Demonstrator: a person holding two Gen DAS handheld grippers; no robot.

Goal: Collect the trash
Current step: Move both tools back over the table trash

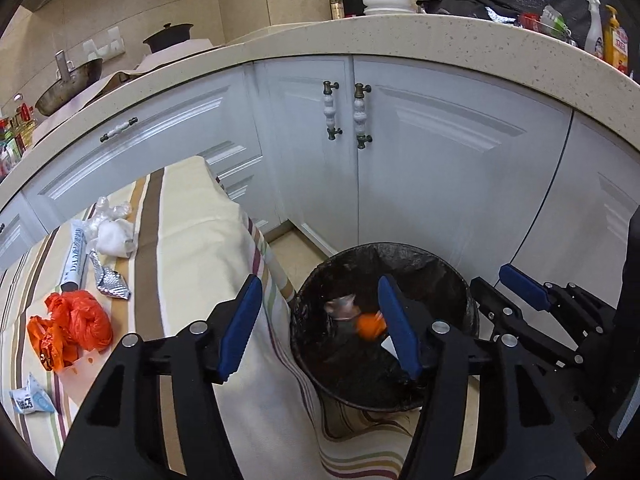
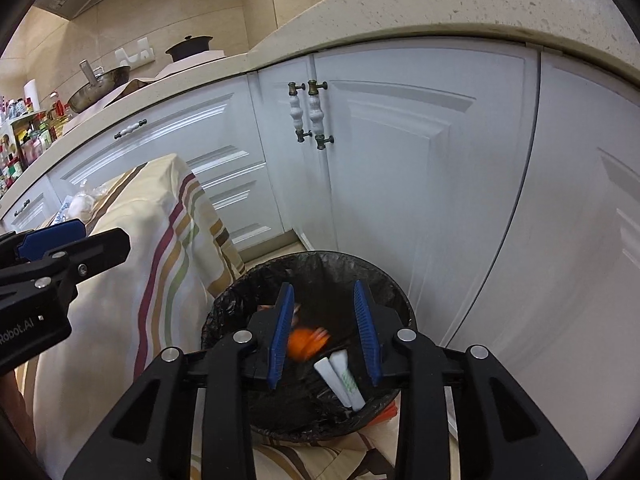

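White cabinets (image 1: pixel 440 152) under a speckled counter (image 1: pixel 400 36), 3 door handles (image 1: pixel 362 116) in view. Beside them, 1 striped cloth (image 1: pixel 200 248) draped over a table. On the floor, 1 bin (image 1: pixel 460 280) lined in black. Above it, 2 grippers: left gripper (image 1: pixel 320 328) wide, empty; right gripper (image 2: pixel 325 336) narrower, also empty. Inside the bin, 1 blurred orange scrap (image 2: pixel 306 342), 1 greyish scrap (image 1: pixel 342 306), 2 white tubes (image 2: pixel 344 376). On the cloth: 1 orange bag (image 1: pixel 76 324), 1 white tube (image 1: pixel 76 256), 1 foil wrapper (image 1: pixel 110 280), 1 white wad (image 1: pixel 114 236), 1 blue-white packet (image 1: pixel 30 400).
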